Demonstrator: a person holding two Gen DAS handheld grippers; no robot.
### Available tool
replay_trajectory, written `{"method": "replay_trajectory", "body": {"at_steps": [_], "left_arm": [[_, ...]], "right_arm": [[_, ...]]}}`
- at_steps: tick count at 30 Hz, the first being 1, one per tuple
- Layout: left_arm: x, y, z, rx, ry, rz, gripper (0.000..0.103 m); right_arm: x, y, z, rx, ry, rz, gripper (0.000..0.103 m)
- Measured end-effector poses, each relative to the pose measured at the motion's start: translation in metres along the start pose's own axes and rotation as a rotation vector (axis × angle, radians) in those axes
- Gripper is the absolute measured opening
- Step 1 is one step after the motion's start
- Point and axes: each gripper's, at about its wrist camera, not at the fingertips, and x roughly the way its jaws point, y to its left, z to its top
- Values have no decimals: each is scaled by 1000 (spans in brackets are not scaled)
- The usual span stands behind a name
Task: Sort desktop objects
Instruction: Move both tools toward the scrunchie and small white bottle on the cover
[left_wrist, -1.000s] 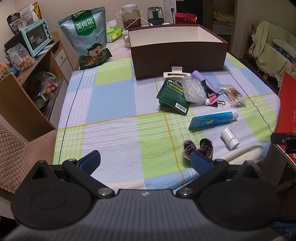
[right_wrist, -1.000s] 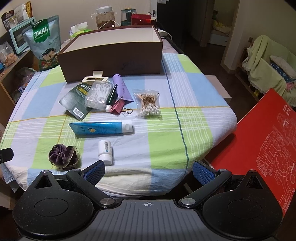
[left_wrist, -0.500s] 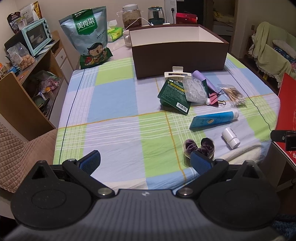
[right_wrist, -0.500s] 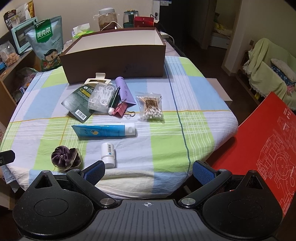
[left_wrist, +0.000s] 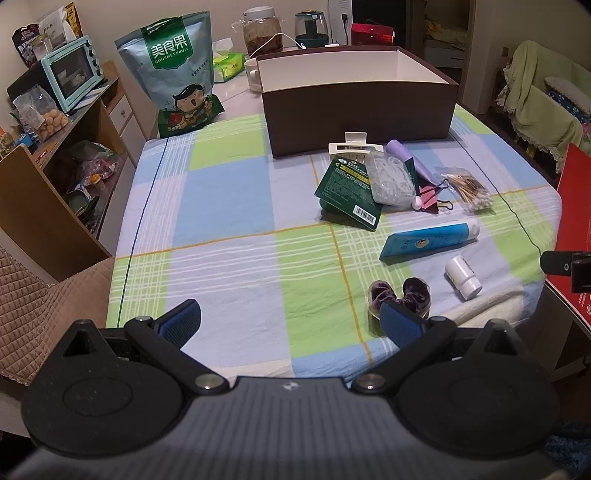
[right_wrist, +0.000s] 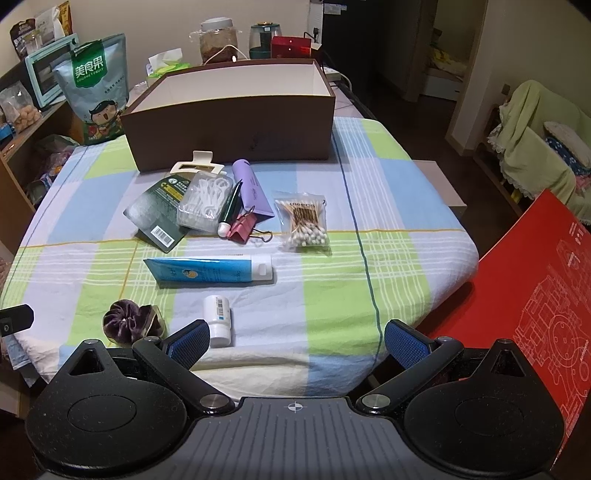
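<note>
brown box (right_wrist: 236, 125), seemingly purple scrunchie (right_wrist: 123, 325)

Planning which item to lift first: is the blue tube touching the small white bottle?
Apart. The right wrist view shows a strip of bare cloth between the blue tube and the small white bottle.

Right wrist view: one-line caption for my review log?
Open right gripper hovers at the table edge before a white bottle, blue tube and brown box.

Readable text on the table

The snack bag (left_wrist: 177, 74) says "美食果" and "GOURMET FRUIT"; the cotton swab packet (right_wrist: 304, 221) shows "100PCS", only faintly.
</note>
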Motion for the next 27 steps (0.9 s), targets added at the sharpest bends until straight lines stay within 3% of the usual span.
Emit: {"method": "replay_trajectory", "body": {"at_steps": [27], "left_arm": [[22, -13, 6, 16, 51, -55, 102]], "right_arm": [[17, -12, 3, 16, 13, 21, 103]]}}
